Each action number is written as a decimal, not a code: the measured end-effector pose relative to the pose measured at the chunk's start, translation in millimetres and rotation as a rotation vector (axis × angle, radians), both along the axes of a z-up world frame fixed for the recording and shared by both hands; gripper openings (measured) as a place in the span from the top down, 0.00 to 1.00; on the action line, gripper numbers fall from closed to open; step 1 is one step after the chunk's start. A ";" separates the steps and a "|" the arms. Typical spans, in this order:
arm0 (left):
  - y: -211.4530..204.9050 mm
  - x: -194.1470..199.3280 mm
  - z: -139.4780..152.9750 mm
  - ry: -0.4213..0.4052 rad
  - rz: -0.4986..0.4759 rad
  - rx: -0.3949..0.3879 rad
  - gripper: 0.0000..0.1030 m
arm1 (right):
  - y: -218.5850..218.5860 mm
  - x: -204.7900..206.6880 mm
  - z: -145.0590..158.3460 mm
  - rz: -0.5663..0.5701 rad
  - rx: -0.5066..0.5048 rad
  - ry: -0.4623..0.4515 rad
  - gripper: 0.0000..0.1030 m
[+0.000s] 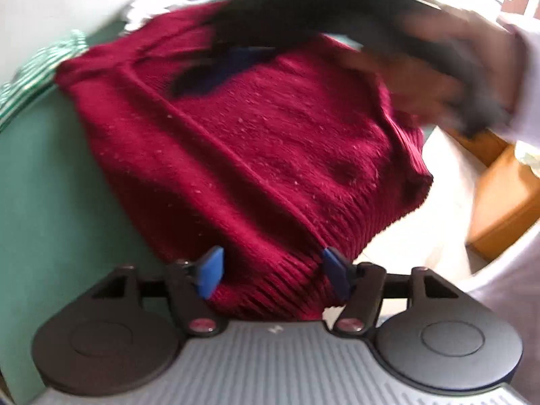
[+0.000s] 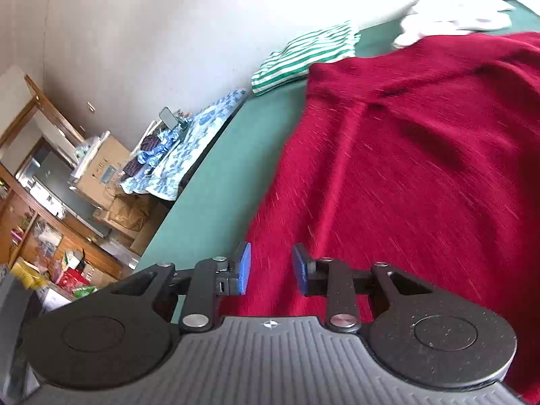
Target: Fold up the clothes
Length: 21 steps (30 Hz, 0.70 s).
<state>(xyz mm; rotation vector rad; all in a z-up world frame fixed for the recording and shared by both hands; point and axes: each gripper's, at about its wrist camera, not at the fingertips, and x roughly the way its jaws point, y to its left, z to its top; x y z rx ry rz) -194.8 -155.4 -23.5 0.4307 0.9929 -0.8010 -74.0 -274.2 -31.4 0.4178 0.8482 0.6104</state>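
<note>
Left wrist view: red knit sweater point(image 1: 249, 155) lay on green table point(image 1: 50, 195), ribbed hem between left gripper point(image 1: 273, 273) fingers, spread, not pinching. Right gripper point(image 2: 271, 270) fingers parted, empty above sweater. Judged soft, thick, droopy; hem corners best hold.

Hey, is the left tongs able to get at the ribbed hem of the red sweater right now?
Probably yes. The left tongs stand open with the red sweater's ribbed hem already between the blue pads, and nothing lies in the way. The picture is blurred, so whether the pads touch the knit is unclear.
</note>
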 end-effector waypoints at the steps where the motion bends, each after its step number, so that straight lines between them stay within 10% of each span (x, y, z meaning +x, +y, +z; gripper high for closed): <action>1: 1.8 3.2 0.4 0.017 -0.021 -0.007 0.31 | 7.2 16.0 -5.4 0.022 0.004 0.017 0.70; 9: 44.8 53.6 37.9 0.056 -0.089 -0.104 0.37 | -40.6 84.0 -44.2 -0.194 0.219 0.259 0.85; 15: 50.4 158.9 86.8 -0.234 -0.032 -0.026 0.34 | -95.7 86.7 7.1 -0.286 -0.001 0.181 0.75; 21: -7.0 277.0 78.3 -0.319 0.051 -0.003 0.35 | -237.6 127.6 37.6 -0.687 -0.151 0.160 0.63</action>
